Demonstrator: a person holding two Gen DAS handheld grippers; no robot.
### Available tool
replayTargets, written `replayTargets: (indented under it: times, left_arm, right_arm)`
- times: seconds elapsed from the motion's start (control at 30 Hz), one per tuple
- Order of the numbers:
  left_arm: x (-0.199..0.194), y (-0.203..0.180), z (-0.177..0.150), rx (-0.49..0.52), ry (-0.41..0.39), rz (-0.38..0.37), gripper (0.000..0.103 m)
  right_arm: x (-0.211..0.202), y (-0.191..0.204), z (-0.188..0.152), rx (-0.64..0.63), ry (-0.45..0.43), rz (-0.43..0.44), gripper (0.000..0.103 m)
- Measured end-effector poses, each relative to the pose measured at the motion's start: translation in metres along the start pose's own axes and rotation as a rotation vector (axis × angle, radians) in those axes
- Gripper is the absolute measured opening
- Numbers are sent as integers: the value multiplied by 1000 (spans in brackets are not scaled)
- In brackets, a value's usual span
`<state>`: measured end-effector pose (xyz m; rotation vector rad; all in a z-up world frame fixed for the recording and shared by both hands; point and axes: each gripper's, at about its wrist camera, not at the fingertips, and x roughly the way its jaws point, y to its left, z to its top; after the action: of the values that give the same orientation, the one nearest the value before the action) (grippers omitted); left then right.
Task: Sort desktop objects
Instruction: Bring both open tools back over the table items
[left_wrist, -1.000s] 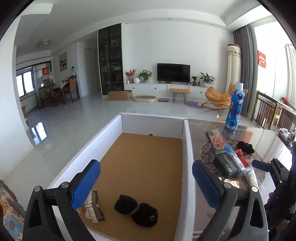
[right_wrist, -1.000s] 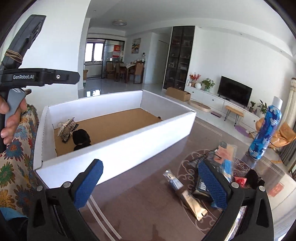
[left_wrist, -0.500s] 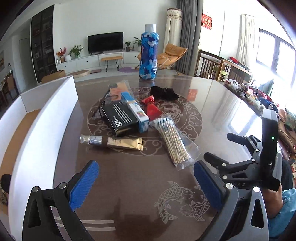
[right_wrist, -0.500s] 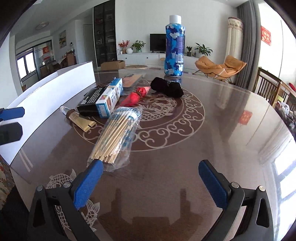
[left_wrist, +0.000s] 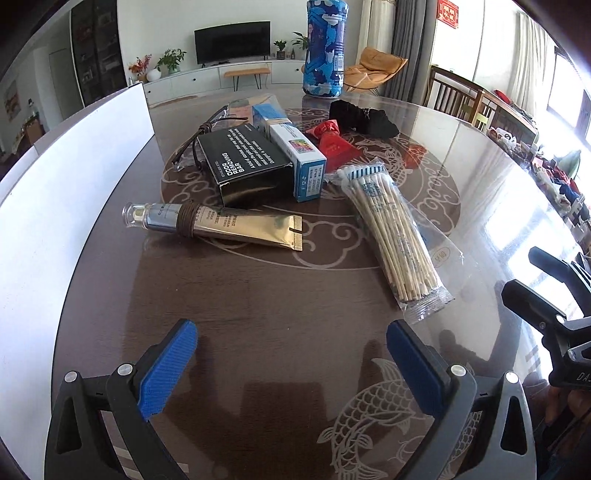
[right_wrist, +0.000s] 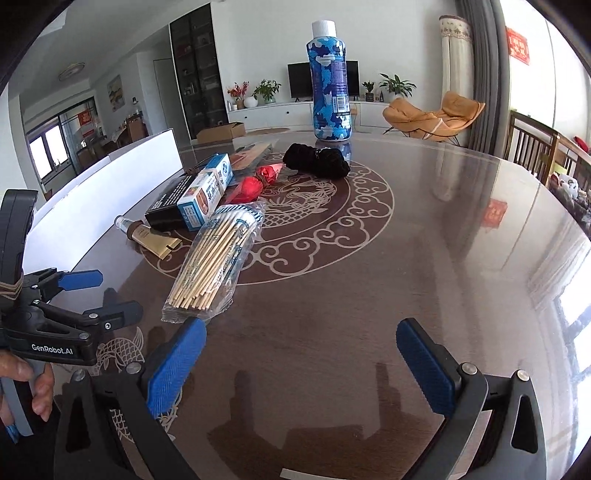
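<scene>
Left wrist view: gold tube (left_wrist: 221, 224) nearer.

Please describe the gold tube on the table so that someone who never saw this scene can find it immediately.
Find the white box wall along the table's left side, then the black carton beside it. The gold tube lies flat just in front of that carton, nearer the left gripper. It alone is shiny metallic gold, with a clear cap and a brown cord wound round its neck.
</scene>
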<state>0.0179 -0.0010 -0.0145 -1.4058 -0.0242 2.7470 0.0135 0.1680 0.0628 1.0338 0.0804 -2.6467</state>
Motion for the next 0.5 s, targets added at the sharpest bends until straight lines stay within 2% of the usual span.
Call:
replayTargets:
  times: [0.17, 0.5]
  left_arm:
    - [6, 5, 2, -26, 9, 6, 103]
    - [10, 3, 5, 5, 5, 35, 103]
  right_arm:
    - [1, -3, 0, 20, 8, 8, 103]
    - [5, 7, -3, -17, 27, -37, 103]
